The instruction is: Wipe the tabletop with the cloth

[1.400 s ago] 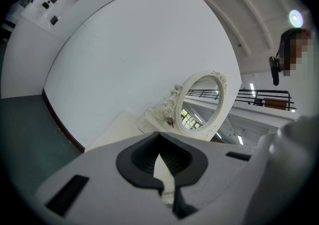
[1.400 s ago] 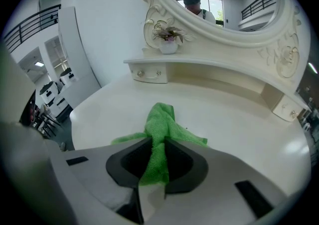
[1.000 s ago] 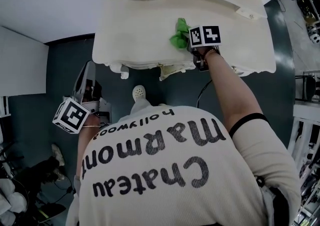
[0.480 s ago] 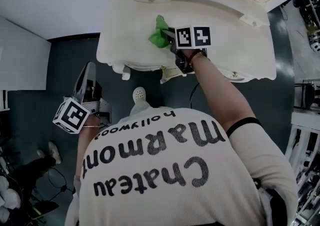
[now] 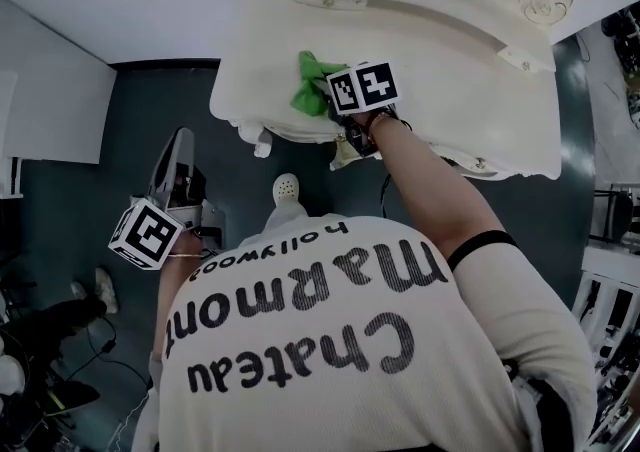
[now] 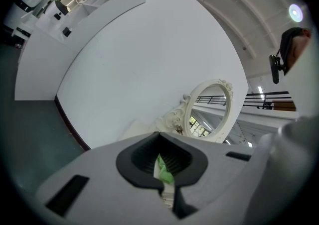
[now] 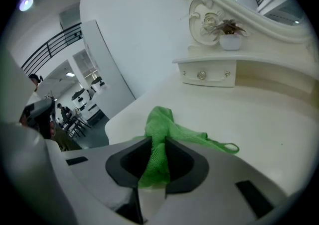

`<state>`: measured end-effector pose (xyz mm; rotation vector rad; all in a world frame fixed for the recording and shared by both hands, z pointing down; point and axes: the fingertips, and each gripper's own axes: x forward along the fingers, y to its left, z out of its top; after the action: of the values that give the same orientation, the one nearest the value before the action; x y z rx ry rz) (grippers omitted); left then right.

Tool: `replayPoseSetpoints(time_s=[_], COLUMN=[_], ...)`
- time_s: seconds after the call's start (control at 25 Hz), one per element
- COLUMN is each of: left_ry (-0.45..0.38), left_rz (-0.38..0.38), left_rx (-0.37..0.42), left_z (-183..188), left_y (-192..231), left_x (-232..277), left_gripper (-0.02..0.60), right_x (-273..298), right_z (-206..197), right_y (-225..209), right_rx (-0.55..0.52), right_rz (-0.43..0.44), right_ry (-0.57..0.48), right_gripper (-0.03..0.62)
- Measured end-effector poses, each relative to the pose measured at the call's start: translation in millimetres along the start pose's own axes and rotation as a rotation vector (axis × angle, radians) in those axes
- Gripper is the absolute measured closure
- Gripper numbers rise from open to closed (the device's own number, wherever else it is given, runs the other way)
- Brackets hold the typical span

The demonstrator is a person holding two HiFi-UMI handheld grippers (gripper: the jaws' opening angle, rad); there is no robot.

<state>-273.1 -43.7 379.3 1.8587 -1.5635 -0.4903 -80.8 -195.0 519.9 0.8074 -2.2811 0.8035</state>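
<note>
My right gripper (image 5: 327, 103) clamps the cloth (image 5: 308, 88) on the tabletop (image 5: 450, 80) near its 8 o'clock edge, my left gripper (image 5: 178, 145) hangs closed and empty, and I judge the wipe is underway, with the 3 o'clock stretch pending.

Your work surface is a cream tabletop (image 5: 470, 90) with a scalloped front edge. An oval mirror (image 6: 212, 107) in a carved frame stands at its back. Just in front of the mirror runs a low raised shelf (image 7: 209, 72) with small drawer knobs. A little potted plant (image 7: 230, 40) sits on that shelf. A crumpled green cloth (image 7: 172, 129) lies on the tabletop, well away from the mirror, near the front edge.
</note>
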Motion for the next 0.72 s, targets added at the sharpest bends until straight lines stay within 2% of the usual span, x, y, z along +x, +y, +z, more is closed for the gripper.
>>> replayPoseSetpoints(time_s=[0.16,0.32,0.6,0.72], left_ry=[-0.008,0.002,-0.011,0.008], left_rz=[0.014,0.010,-0.032,-0.009], left_rx=[-0.007,0.008,0.006,0.031], left_z=[1,-2,1,-3], left_y=[4,1,-17,-15], left_x=[-3,0,8,8], left_gripper=[0.574,0.574,0.574,0.574], right_x=[4,4,-1,-3], right_z=[-3,-7,-12,-12], right_y=[0,2,-1,-3], right_rx=[0.005,-0.036,-0.057,-0.066], right_rz=[0.009,0.001,-0.019,-0.024], right_ry=[0.010,0.047,0.084,0.088], right_gripper=[0.497,0.499,0.500,0.502])
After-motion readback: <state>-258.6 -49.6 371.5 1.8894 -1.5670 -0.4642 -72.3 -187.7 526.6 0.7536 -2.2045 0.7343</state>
